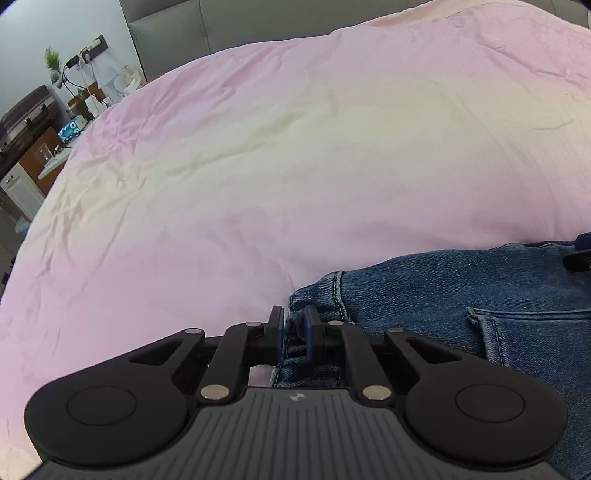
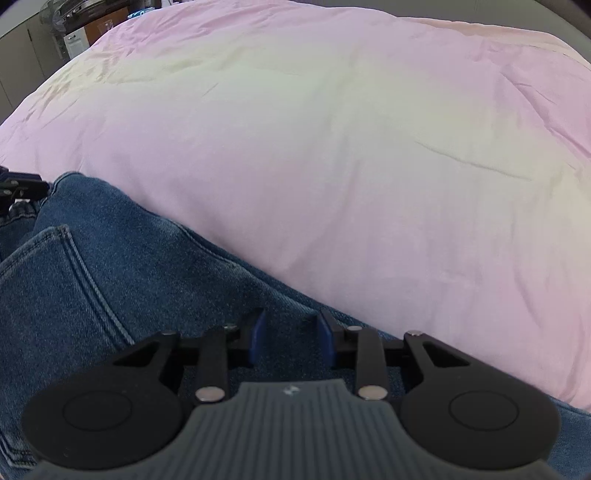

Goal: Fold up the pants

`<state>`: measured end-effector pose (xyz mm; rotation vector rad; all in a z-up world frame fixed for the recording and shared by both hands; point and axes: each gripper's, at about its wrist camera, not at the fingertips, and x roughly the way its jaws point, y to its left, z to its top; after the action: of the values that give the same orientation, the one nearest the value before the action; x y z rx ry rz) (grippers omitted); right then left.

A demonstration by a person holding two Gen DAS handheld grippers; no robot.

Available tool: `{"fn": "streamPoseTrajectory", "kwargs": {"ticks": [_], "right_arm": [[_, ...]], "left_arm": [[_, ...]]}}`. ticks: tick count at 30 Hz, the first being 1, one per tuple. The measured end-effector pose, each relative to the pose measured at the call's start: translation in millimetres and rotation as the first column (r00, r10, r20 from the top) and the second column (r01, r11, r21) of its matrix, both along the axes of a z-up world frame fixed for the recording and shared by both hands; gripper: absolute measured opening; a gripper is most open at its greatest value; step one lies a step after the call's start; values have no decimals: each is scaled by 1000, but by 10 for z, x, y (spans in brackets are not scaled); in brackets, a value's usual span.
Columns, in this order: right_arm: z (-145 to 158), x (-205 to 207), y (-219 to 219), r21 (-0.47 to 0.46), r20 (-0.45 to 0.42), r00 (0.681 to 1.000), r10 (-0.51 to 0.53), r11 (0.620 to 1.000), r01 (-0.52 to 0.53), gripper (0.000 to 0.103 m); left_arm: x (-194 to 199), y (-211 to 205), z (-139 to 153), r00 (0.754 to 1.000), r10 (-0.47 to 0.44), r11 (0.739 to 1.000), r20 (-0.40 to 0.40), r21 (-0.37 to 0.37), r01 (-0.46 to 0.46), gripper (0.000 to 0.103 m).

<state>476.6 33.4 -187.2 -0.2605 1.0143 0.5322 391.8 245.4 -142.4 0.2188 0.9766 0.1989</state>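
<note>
Blue denim jeans (image 1: 461, 295) lie on a pink bedspread (image 1: 258, 166), back pocket up. My left gripper (image 1: 294, 332) is shut on the waistband edge of the jeans at their left end. In the right wrist view the jeans (image 2: 110, 266) fill the lower left. My right gripper (image 2: 291, 336) is open, its blue-padded fingers (image 2: 258, 332) over the denim near its far edge, with nothing held. The right gripper's tip shows at the right edge of the left wrist view (image 1: 580, 254). The left gripper shows at the left edge of the right wrist view (image 2: 18, 188).
The pink bedspread (image 2: 351, 147) stretches wide beyond the jeans. A grey headboard (image 1: 177, 33) stands at the back. To the far left are a bedside table with clutter (image 1: 70, 122), a dark suitcase (image 1: 26, 118) and a wall socket strip (image 1: 88, 51).
</note>
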Motion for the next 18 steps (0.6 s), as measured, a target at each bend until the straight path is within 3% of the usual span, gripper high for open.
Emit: {"fn": "streamPoseTrajectory", "kwargs": {"ticks": [2, 4, 7, 9, 13, 16, 18], "right_arm": [[53, 2, 22, 6, -9, 1000, -12, 1000, 12, 26], [187, -56, -54, 35, -11, 1000, -11, 999, 12, 26], [468, -252, -304, 46, 14, 1000, 3, 999, -3, 31], [612, -449, -484, 45, 20, 1000, 21, 999, -22, 31], [788, -931, -902, 57, 11, 999, 36, 998, -37, 31], [811, -1312, -1185, 57, 16, 999, 48, 997, -49, 31], [756, -1490, -1311, 53, 5, 999, 49, 997, -49, 31]], "left_arm": [[-24, -100, 48, 1000, -8, 998, 3, 66, 8, 11], [-121, -177, 162, 999, -22, 992, 39, 128, 17, 19], [-380, -284, 385, 991, -73, 984, 112, 170, 53, 30], [-574, -392, 540, 986, -108, 985, 128, 149, 89, 30], [-899, -721, 728, 966, -235, 972, 111, 28, 233, 30], [-1113, -1071, 665, 939, -335, 939, 82, -49, 340, 30], [-1169, -1264, 518, 925, -378, 923, 49, -58, 380, 30]]}}
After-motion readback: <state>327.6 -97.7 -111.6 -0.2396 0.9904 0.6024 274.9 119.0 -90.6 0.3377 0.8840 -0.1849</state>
